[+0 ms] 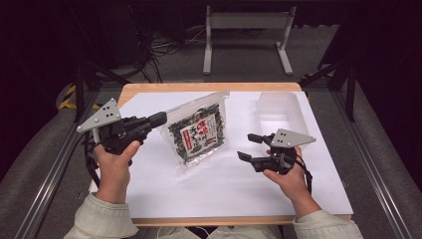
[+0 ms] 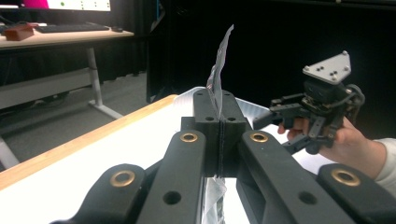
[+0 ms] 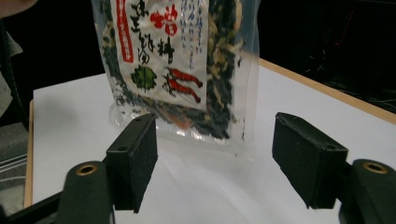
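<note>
A clear packet of dried food [image 1: 198,133] with a white label printed in red lies near the middle of the white-covered bench [image 1: 224,184], and everything else can be placed from it. On its far right side, toward the back edge of the bench, sits a translucent plastic tray [image 1: 278,110]; nothing can be made out inside it, though its pale walls blend into the white cover. The left tongs [image 1: 158,118] reach the packet's upper left edge and are pressed together on the plastic: in the left gripper view [image 2: 218,122] the film stands pinched edge-on between the black jaws, a thin strip rising above them and more showing below. The right tongs [image 1: 250,147] hover to the packet's right, apart from it, jaws spread wide; in the right gripper view [image 3: 215,163] the packet [image 3: 175,65] fills the space beyond the gap, its lower sealed edge just above the bench, its top cut off by the frame. The dark contents look like seaweed mixed with paler flakes, but the label's writing is too small to read. Beyond the bench, on the floor past the packet, stands a grey metal frame [image 1: 247,35] beside loose cables [image 1: 164,47]. The left gripper view shows a desk [image 2: 56,37] with a keyboard farther off.
</note>
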Motion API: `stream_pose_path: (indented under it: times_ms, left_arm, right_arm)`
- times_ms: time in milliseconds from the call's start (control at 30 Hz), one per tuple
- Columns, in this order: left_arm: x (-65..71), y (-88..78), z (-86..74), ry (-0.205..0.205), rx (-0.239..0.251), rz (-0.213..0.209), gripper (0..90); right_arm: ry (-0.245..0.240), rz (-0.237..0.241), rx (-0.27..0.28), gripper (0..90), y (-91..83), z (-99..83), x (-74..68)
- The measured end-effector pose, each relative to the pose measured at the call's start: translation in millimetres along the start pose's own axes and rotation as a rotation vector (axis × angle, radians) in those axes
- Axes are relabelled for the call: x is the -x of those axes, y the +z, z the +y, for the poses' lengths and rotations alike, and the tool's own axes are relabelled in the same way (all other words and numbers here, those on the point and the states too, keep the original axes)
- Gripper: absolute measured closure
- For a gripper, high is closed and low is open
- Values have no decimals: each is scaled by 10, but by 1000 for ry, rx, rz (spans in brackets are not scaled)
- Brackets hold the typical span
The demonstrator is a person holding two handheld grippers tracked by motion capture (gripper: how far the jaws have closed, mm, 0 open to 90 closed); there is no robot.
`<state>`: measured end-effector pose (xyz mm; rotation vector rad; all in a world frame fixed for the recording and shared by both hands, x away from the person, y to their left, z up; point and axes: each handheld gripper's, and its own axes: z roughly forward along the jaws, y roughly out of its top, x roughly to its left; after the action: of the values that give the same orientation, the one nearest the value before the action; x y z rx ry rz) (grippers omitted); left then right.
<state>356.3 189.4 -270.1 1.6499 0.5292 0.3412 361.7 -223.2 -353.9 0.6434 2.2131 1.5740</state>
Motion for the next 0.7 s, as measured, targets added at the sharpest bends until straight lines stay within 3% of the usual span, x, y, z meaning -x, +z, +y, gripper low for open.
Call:
stream_pose_path:
  times_ms: [400, 700]
  left_arm:
    - [62, 66, 8, 11, -4, -38, 898]
    - [117, 87, 13, 13, 4, -65, 899]
  right_arm:
    - [1, 48, 15, 222, 214, 276, 120]
    - [-5, 71, 22, 209, 362, 326, 127]
